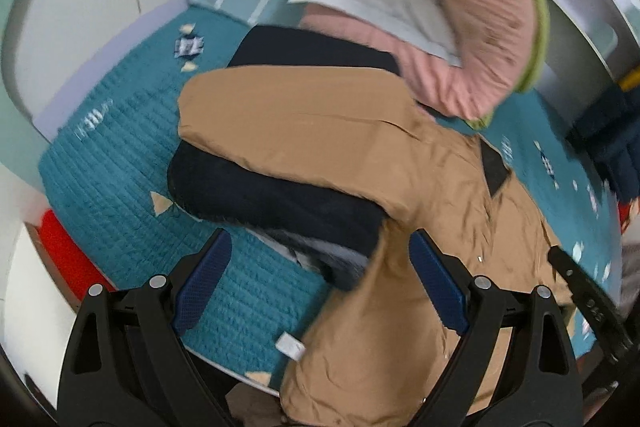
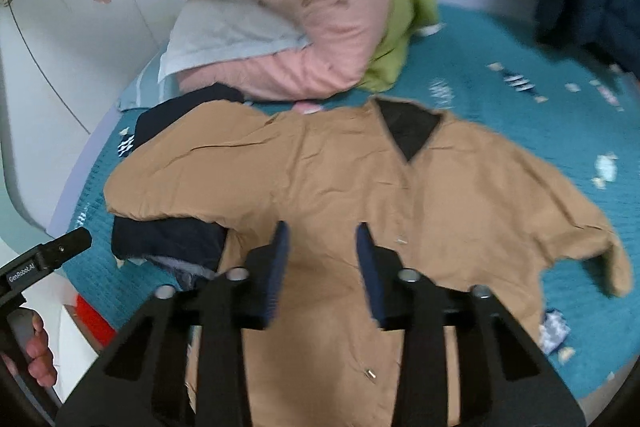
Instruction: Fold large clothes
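You're at the approach step: tan jacket (image 2: pixel 360 195) lies spread front-up on the teal bedspread (image 2: pixel 500 99), one sleeve draped over a dark folded pile (image 1: pixel 260 195). Left gripper (image 1: pixel 320 283) wide, right gripper (image 2: pixel 322 267) narrowed, both empty above it. Next, pinch a sleeve or hem edge

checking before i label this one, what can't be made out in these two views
- Coat hem: cut off by the bottom edge and behind the right gripper, right wrist view.
- Dark garment: mostly under the coat's sleeve, both views.
- Bedspread pattern: motion blur smears it, both views.
- Right gripper in the left wrist view: only one finger shows at the right edge.
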